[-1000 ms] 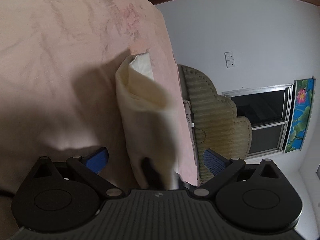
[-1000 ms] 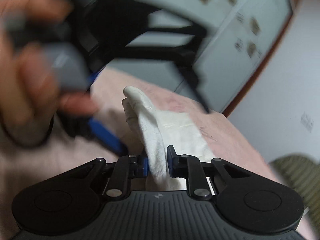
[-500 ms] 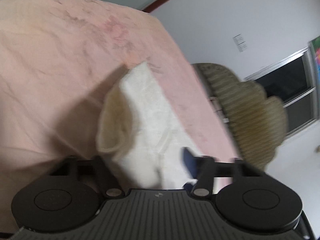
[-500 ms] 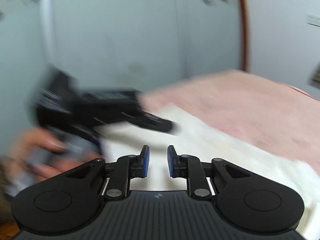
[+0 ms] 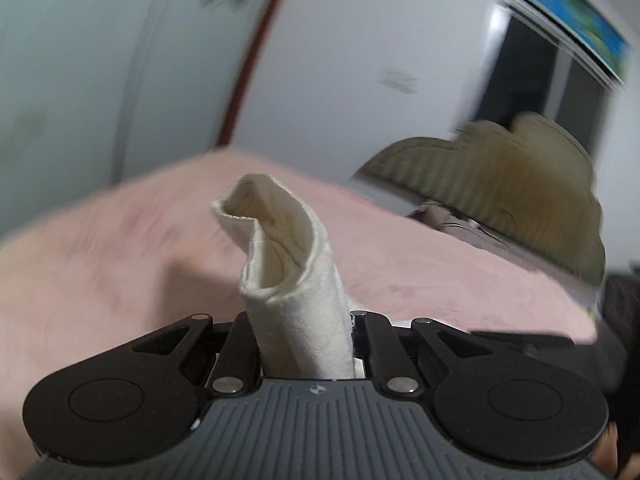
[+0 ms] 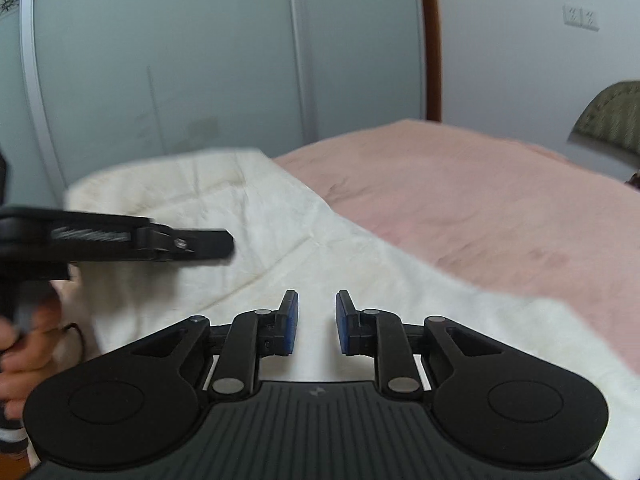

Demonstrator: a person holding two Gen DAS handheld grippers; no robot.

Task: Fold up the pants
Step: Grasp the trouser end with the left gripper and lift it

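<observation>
The cream pants [image 5: 280,240] stand up as a curled fold out of my left gripper [image 5: 302,320], whose jaws are shut on them above the pink bed [image 5: 100,260]. In the right wrist view the pants [image 6: 240,208] spread wide and lifted, running from my left gripper [image 6: 200,244] at the far left down to my right gripper [image 6: 317,312]. The right jaws stand narrowly apart with the white cloth filling the gap, so they appear shut on the pants. A hand [image 6: 24,352] holds the left gripper's handle.
Pink bedding [image 6: 500,200] stretches off to the right. An olive padded headboard [image 5: 500,172] rises at the bed's far end, below a window [image 5: 532,72]. Pale wardrobe doors [image 6: 160,60] stand behind the bed.
My left gripper has closed on the pants, rolled upright and lifted them off the bed. The right gripper has rolled level and swung round; the cloth now spreads out between both grippers.
</observation>
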